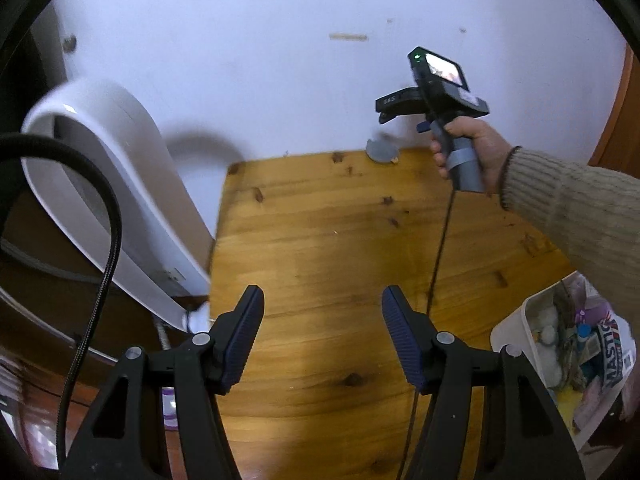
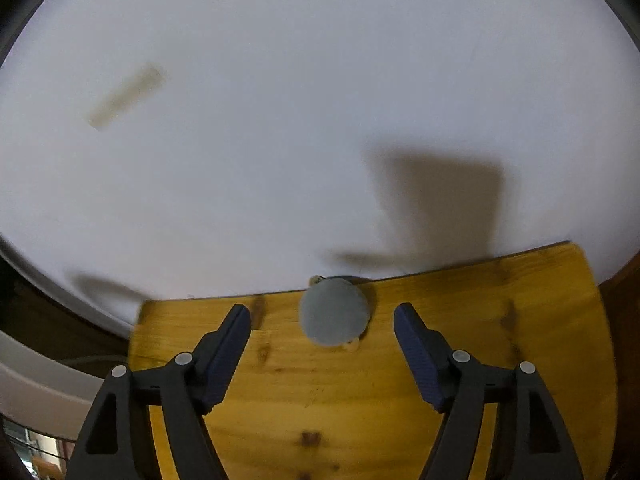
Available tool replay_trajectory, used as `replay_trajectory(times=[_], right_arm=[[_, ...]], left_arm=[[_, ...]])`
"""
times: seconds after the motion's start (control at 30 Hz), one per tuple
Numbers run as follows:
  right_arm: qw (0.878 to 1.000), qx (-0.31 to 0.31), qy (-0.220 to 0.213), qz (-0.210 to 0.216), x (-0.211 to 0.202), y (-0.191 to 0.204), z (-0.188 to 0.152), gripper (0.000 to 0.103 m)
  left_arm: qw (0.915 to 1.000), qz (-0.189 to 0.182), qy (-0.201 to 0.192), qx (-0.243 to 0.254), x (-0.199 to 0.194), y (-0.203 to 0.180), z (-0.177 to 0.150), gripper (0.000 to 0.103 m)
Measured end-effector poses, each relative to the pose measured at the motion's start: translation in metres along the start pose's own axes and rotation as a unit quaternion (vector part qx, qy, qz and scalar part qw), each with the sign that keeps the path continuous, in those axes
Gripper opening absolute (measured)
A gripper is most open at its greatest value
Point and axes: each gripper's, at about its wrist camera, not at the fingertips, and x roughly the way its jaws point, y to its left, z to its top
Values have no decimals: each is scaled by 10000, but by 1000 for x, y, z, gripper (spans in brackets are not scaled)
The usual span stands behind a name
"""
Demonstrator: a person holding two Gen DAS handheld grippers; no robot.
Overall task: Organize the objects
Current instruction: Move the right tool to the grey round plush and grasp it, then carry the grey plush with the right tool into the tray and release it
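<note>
Two grippers are counted, and both are seen with jaws spread wide and nothing between them. The left gripper is held above the wooden table, its two ribbed pads over bare boards. The right gripper is raised near the far edge of the table, gripped by the right hand in a knitted sleeve, and is aimed toward the white wall.

One grey round disc is seen, lying at the back edge of the table against the wall, lined up with the gap of the right gripper but not touched by either finger. The same disc is picked out small and far in the left view.

One white bin packed with mixed items is spotted at the table's right side, and one large white curved appliance beside the table on the left. One black cable is seen hanging from the right gripper.
</note>
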Motion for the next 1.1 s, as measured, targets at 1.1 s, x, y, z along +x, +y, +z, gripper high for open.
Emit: replay_trajectory(times=[1.1], right_arm=[[9967,-524,309,-534,51,-5,-18,62]], left_arm=[[9988,-120,293,-366,28,-6,-9,65]])
